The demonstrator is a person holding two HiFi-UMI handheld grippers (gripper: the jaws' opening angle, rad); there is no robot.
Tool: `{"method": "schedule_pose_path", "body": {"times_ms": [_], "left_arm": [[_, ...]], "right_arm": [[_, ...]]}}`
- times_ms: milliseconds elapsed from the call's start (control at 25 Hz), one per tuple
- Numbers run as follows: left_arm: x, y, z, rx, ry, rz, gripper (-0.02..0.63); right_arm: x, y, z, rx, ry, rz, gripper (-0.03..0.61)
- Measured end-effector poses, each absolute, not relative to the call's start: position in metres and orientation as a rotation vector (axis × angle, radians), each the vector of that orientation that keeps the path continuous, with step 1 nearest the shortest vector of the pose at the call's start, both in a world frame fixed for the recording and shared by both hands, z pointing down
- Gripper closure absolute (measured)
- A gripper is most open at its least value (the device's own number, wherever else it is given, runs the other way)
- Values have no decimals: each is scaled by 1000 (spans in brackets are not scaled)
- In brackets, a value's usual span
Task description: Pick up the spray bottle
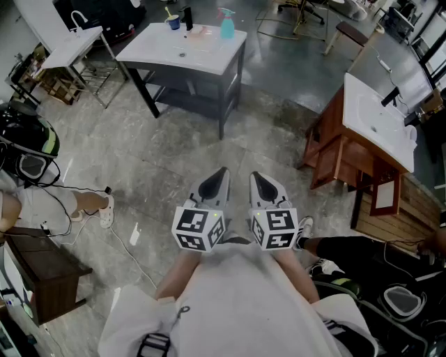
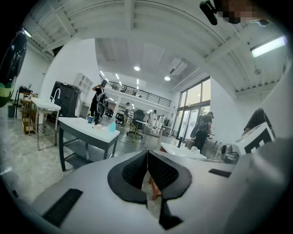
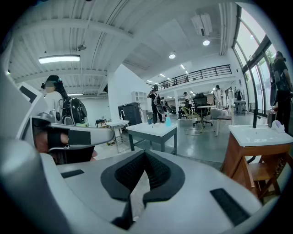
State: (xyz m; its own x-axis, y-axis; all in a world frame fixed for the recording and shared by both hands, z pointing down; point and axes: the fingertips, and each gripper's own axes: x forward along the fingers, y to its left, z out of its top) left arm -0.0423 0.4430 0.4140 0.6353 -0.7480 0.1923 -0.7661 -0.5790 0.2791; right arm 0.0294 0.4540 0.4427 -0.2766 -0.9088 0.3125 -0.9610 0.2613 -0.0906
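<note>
The spray bottle (image 1: 227, 24) — teal, with a trigger head — stands upright near the far right corner of a white worktop (image 1: 157, 50) across the room from me. To its left on the same worktop are a pink item (image 1: 198, 31), a dark bottle (image 1: 187, 17) and a blue cup (image 1: 173, 22). The pink item is the nearest of these, so I judge the bottle's right side to be the freer one.

As I read it, the step in hand is the approach, since nothing has been reached yet. To do it well I would bring the rig right up to the worktop and pick one gripper. I would spread its fingers wide before they get close, then slide them in level around the bottle's body, below the trigger. Coming in from the free side should keep me from nudging the pink item or tipping the bottle.

Both grippers sit low in front of the person's body, side by side above the floor (image 1: 167, 167), aimed toward the worktop. The left gripper (image 1: 217, 180) has its fingers (image 2: 132, 171) pressed together with nothing between them. The right gripper (image 1: 261, 183) has its fingers (image 3: 158, 171) closed and empty as well. The bottle is well apart from both — in the head view almost straight ahead of the left gripper, and small and distant in each gripper view
</note>
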Motion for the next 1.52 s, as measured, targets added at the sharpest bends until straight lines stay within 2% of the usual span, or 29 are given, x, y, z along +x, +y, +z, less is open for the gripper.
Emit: {"method": "schedule_pose_path", "body": {"times_ms": [720,1520], "left_arm": [[-38,433,425,2518,-1201,100,586],[-28,299,437,2518,-1095,130,586]], "right_arm": [[33,444,449,1783,-2324,417,552],[34,321,454,1819,-2270,467,551]]}}
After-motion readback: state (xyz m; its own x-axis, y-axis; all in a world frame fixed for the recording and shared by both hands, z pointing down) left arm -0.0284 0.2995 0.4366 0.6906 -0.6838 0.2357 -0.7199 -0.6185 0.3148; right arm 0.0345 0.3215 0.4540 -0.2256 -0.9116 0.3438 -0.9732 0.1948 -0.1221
